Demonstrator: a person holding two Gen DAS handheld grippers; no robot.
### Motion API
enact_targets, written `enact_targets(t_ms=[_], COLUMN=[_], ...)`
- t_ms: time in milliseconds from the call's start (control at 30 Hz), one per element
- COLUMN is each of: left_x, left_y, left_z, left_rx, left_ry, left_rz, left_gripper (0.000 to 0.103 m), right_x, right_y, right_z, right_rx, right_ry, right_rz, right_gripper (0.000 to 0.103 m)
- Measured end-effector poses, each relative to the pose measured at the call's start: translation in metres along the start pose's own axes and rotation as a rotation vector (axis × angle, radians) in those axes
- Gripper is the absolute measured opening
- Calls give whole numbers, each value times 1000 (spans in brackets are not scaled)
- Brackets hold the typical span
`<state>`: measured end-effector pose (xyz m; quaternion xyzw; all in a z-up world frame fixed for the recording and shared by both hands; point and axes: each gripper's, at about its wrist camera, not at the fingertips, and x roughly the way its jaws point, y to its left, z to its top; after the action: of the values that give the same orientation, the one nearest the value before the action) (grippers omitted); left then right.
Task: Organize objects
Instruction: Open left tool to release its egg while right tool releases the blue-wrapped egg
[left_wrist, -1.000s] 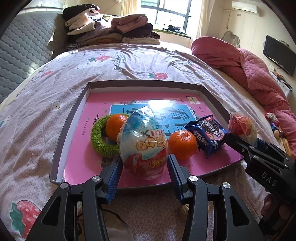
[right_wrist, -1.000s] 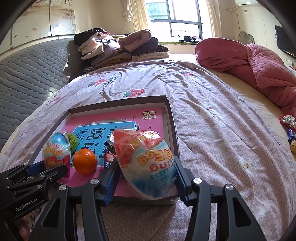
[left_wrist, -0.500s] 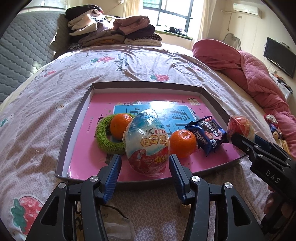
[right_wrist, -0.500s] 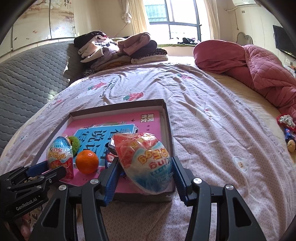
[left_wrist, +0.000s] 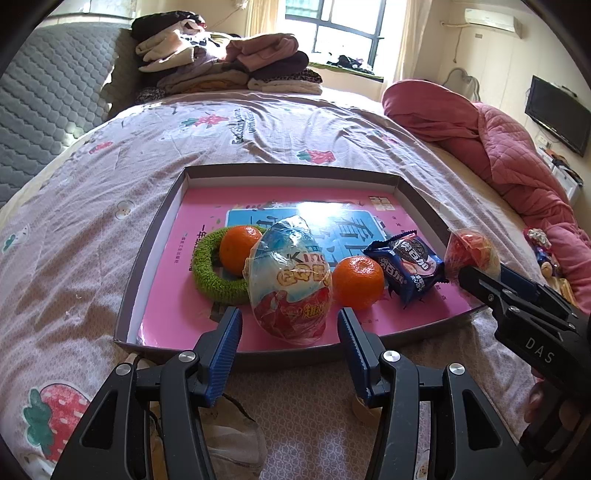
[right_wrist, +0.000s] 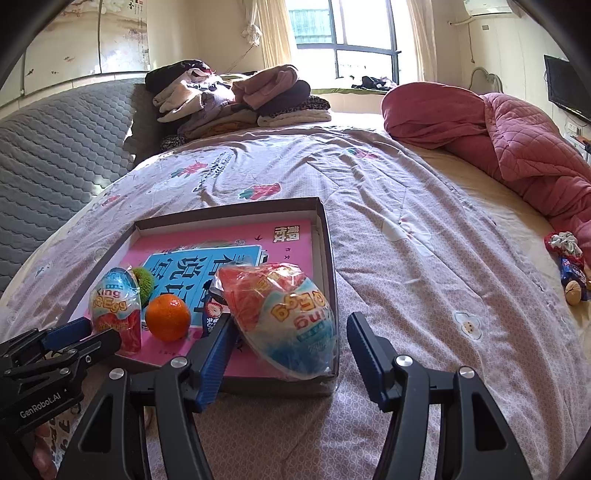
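On the bed, a shallow grey cardboard tray (left_wrist: 147, 258) holds both foil-wrapped toy eggs: blue-topped egg (left_wrist: 290, 280) near-centre, red-topped egg (right_wrist: 284, 317) near-right corner. Left gripper (left_wrist: 290, 328) spread, right gripper (right_wrist: 288, 339) opening, neither pinching; back straight out without nudging them.

Pink tray (left_wrist: 159, 236), orange tangerines (left_wrist: 357, 282), seemingly strawberry-print bedspread (left_wrist: 258, 125).

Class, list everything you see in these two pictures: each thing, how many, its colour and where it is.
Tray: one, grey rim, pink floor, on bed.
Toy eggs: two, blue-and-red wrappers, tray's near edge.
Oranges: two, orange, in tray.
Ring: one, green, around far orange.
Biscuit packet: one, blue, in tray.
Clothes pile: mixed, bed's far end.
Quilt: pink, right side.
Left gripper: black, blue fingers, open.
Right gripper: same, opening.
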<state>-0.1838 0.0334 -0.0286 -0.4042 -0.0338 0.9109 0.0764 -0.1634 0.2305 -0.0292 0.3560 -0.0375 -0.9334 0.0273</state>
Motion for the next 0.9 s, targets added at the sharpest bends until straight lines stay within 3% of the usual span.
enact_targets(t_ms=[900], left_x=[-26], left_y=[-1], left_z=[3], left_rx=[-3], left_ry=[-34], left_rz=[-21], left_gripper=[55], right_x=[-21], right_y=[15], right_z=[15], right_rx=[-44], right_ry=[-45], right_rz=[0], right_gripper=[62])
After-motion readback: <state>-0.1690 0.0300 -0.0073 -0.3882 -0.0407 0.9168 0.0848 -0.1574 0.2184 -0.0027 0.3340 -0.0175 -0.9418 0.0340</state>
